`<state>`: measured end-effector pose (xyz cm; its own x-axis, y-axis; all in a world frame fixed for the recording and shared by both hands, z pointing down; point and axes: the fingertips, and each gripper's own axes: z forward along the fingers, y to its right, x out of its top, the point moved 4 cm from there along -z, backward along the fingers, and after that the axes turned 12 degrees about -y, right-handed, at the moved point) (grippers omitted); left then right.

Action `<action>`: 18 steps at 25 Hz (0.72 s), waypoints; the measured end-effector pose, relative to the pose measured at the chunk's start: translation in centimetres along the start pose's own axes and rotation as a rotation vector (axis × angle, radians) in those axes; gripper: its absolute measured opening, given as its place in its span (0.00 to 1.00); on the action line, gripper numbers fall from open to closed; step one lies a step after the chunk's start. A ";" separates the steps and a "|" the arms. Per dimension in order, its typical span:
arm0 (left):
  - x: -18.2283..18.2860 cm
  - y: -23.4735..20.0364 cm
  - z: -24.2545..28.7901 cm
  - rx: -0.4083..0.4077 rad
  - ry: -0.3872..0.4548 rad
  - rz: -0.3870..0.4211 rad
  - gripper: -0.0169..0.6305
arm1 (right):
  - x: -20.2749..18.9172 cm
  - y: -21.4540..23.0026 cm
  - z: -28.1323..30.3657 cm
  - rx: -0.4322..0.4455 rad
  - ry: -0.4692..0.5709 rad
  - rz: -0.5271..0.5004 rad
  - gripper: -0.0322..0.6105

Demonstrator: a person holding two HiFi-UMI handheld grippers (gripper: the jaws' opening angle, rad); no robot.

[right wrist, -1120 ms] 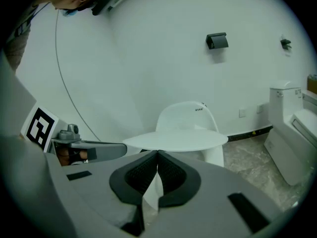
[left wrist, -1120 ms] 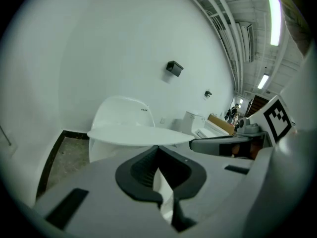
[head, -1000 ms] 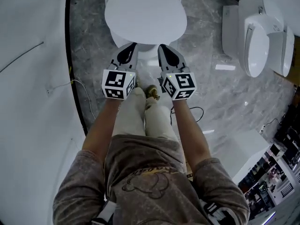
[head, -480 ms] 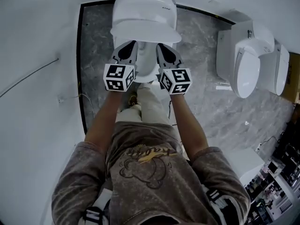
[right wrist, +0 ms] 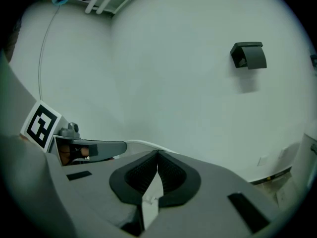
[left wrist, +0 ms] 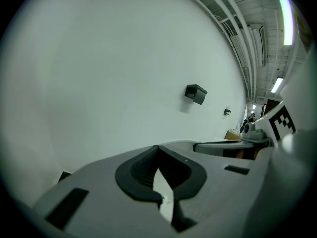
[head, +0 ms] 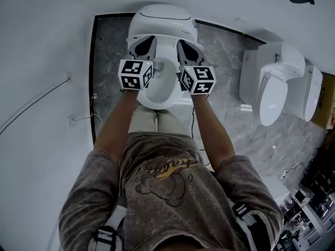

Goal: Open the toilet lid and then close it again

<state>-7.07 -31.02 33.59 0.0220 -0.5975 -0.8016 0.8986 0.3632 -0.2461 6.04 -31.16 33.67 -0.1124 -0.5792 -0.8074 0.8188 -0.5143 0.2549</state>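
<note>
The white toilet [head: 157,90] stands straight ahead in the head view, its bowl exposed. Its lid [head: 162,20] is raised and leans back toward the wall. My left gripper [head: 148,38] and right gripper [head: 183,42] sit side by side at the lid's front edge, both with jaws shut and nothing clamped between them. Whether the tips touch the lid I cannot tell. The left gripper view has shut jaws [left wrist: 158,150] pointing at a bare white wall, and the right gripper [right wrist: 158,155] looks the same. A white sliver shows through the slot behind each pair of tips.
Two more white toilets [head: 272,88] stand at the right on the grey marble floor [head: 225,61]. A thin cable [head: 31,106] runs along the white wall on the left. A dark box [right wrist: 249,55] hangs on the wall ahead. The person's legs stand just before the bowl.
The lid was lying flat on the seat and now stands raised with the bowl uncovered. Both grippers rose and moved forward with the lid's edge, staying shut.
</note>
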 end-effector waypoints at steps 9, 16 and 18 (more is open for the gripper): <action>4.0 -3.3 5.9 -0.053 0.002 0.046 0.04 | 3.9 3.4 5.6 -0.061 0.035 0.026 0.09; 4.9 -3.2 6.8 -0.100 -0.003 0.078 0.04 | 4.5 3.9 5.9 -0.084 0.055 0.036 0.09; 5.1 -3.0 6.6 -0.104 -0.003 0.083 0.04 | 4.5 3.8 5.4 -0.096 0.053 0.034 0.09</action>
<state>-6.74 -39.87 33.84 0.0959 -0.5647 -0.8197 0.8433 0.4835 -0.2345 5.61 -39.15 33.90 -0.0559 -0.5599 -0.8267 0.8719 -0.4308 0.2328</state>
